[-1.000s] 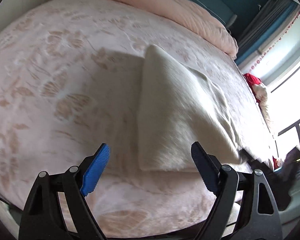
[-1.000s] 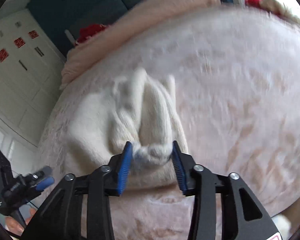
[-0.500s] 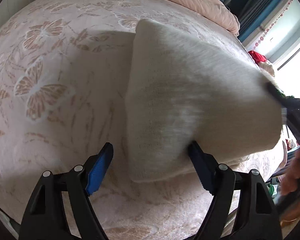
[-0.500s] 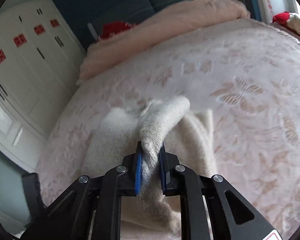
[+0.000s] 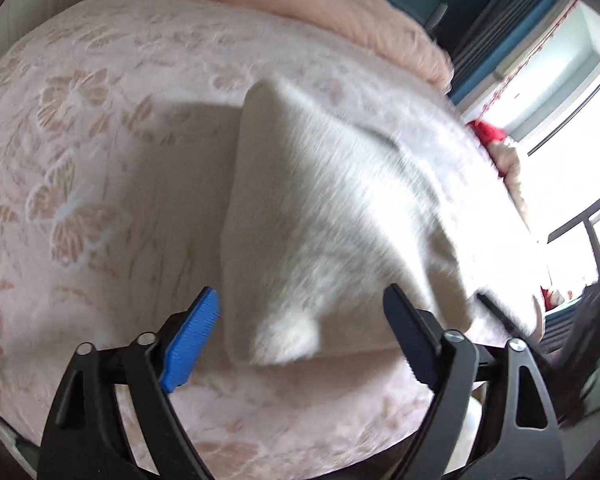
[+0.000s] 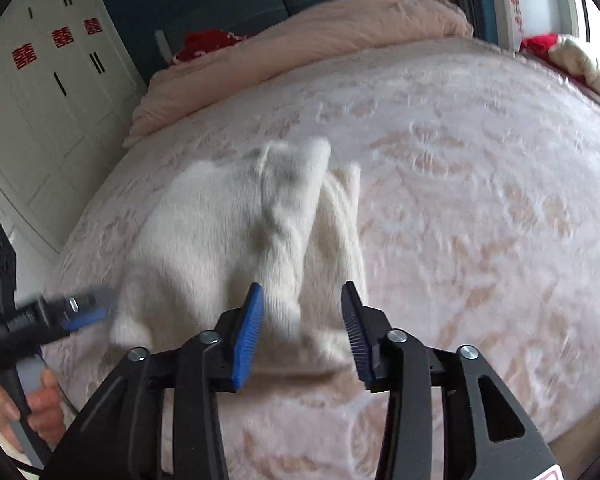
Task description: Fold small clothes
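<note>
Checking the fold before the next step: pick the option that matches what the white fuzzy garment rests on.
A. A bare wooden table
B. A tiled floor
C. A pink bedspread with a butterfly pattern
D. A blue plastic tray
C: the white fuzzy garment lies on the pink bedspread, whose raised butterfly shapes show clearly in the left wrist view.

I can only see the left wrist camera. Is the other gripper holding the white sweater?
Observer: No. The right gripper has just been opening its jaws. A knitted fold of the sweater lies loose between them.
Operator: Is the sweater flat now?
Observer: Not quite. That fold humps up along its middle.
Operator: What else can you see?
Observer: A white wardrobe with red stickers.
</note>
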A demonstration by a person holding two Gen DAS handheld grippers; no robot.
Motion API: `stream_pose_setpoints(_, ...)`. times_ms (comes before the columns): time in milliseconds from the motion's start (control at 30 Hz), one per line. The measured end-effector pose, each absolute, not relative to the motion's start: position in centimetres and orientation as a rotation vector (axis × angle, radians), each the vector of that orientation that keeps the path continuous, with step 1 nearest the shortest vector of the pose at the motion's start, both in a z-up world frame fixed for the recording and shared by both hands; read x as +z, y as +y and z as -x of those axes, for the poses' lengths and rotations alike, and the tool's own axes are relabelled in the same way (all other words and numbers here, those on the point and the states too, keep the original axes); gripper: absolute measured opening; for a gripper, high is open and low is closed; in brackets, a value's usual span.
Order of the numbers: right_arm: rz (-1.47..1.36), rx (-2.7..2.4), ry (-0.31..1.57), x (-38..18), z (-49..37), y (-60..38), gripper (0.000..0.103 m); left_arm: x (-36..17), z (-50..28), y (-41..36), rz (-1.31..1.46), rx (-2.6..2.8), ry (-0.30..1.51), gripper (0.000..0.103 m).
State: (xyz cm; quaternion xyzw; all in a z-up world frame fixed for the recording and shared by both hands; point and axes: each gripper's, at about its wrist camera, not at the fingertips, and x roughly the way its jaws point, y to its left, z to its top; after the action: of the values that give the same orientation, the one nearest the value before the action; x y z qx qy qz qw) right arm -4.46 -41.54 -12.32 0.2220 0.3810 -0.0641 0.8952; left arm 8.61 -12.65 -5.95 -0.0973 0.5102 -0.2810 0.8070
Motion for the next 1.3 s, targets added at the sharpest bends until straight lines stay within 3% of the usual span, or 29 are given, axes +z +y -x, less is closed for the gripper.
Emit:
stream_pose_setpoints(33, -0.487, -0.12, 0.797, -13.3, 4.3, -41.4, 0.042, -6.1, -8.9, -13.0, 0.208, -0.597, 1.099, 0.084)
stream_pose_setpoints(67, -0.504, -0.11, 0.805, -14.0, 3.6, -41.8, 0.021, -6.5, -9.1, -13.4, 0.204, -0.594, 1.11, 0.084)
stream_pose_setpoints(100, -0.528, -0.095, 0.819, -14.9, 3.4, -41.7, 0.008, -7.2, -9.3, -13.9, 0.191, -0.59, 1.12, 0.083)
stream_pose_setpoints(167, -0.588, -0.102, 0.79, -14.5, 3.8, -42.5, 0.008, -8.5, -9.7, -14.7, 0.12, -0.544, 1.15, 0.072)
stream_pose_setpoints(267, -0.571, -0.15, 0.722, -12.7, 5.7, -43.5, 0.002, -8.7, -9.5, -14.5, 0.116, -0.552, 1.157, 0.072)
stream_pose_setpoints(400, -0.467, -0.219, 0.982, -19.2, 3.9, -43.7, 0.0, -9.3, -9.2, -15.2, 0.069, -0.523, 1.155, 0.073)
stream_pose_setpoints(533, -0.626, -0.218, 0.79, -15.3, 5.8, -44.5, 0.013, -7.7, -9.2, -14.4, 0.115, -0.523, 1.135, 0.08)
stream_pose_setpoints(567, -0.632, -0.216, 0.755, -14.4, 6.0, -44.4, 0.023, -7.1, -9.4, -14.2, 0.142, -0.533, 1.121, 0.081)
stream_pose_setpoints(600, -0.631, -0.195, 0.715, -13.2, 6.0, -44.2, 0.049, -6.2, -9.7, -13.8, 0.188, -0.552, 1.099, 0.084)
stream_pose_setpoints(667, -0.609, -0.172, 0.681, -11.8, 4.9, -43.4, 0.072, -5.4, -10.4, -13.4, 0.252, -0.582, 1.084, 0.087)
stream_pose_setpoints(800, -0.503, -0.144, 0.714, -12.0, 2.2, -41.5, 0.073, -5.5, -12.0, -13.7, 0.28, -0.563, 1.103, 0.087)
stream_pose_setpoints(833, -0.47, -0.155, 0.739, -12.6, 1.5, -41.3, 0.071, -5.7, -12.1, -13.8, 0.277, -0.555, 1.104, 0.087)
stream_pose_setpoints(867, -0.447, -0.159, 0.77, -13.2, 0.3, -41.0, 0.05, -5.8, -12.3, -13.8, 0.271, -0.548, 1.105, 0.087)
stream_pose_setpoints(900, -0.449, -0.129, 0.8, -13.9, -0.2, -40.5, 0.01, -5.9, -12.3, -13.8, 0.261, -0.542, 1.106, 0.087)
stream_pose_setpoints(1100, -0.556, -0.119, 0.714, -12.9, 1.4, -42.9, 0.01, -6.7, -11.7, -14.6, 0.188, -0.548, 1.102, 0.087)
stream_pose_setpoints(1200, -0.486, -0.162, 0.836, -17.4, 0.3, -42.9, 0.011, -7.9, -11.7, -15.4, 0.141, -0.535, 1.114, 0.087)
stream_pose_setpoints(1300, -0.49, -0.126, 0.808, -16.7, 0.3, -42.3, 0.015, -8.6, -11.5, -16.0, 0.131, -0.536, 1.128, 0.087)
